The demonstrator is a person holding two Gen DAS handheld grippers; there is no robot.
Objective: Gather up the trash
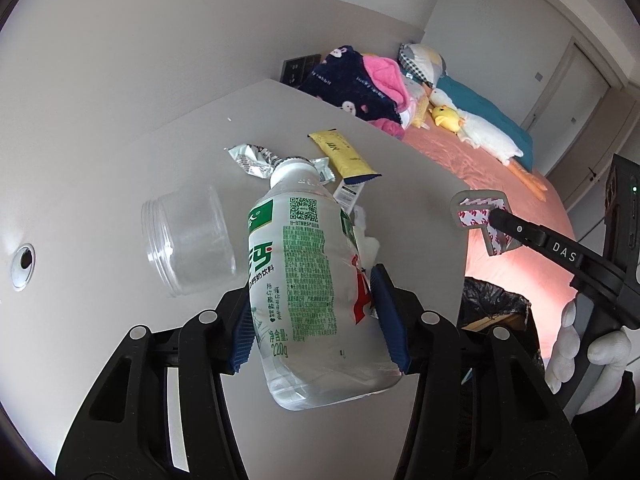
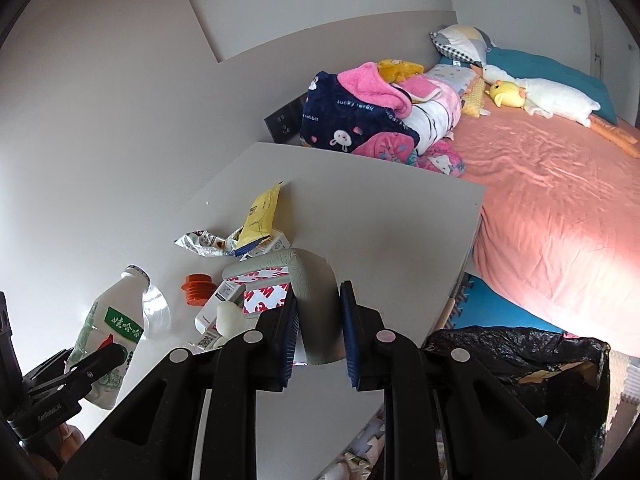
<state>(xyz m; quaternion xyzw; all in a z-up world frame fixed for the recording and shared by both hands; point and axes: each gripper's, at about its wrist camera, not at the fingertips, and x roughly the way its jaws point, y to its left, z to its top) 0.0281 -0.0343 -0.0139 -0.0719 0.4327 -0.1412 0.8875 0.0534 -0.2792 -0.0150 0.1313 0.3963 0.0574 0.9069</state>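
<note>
My left gripper (image 1: 314,320) clamped a clear green-labelled plastic bottle (image 1: 308,280) above the grey table (image 1: 400,184). My right gripper (image 2: 320,332), nearly closed, pinched a grey L-shaped foam corner guard (image 2: 316,280) over that table, near the black-lined bin (image 2: 520,356).

One bottle (image 1: 304,280), one jar (image 1: 188,240), two wrappers (image 1: 344,152), one bin (image 2: 520,360).

Bin (image 2: 520,356) contents hidden under black liner; bottle (image 1: 304,280) print too small to read.

Both tongs (image 1: 314,320) (image 2: 320,336) clamped — loaded
</note>
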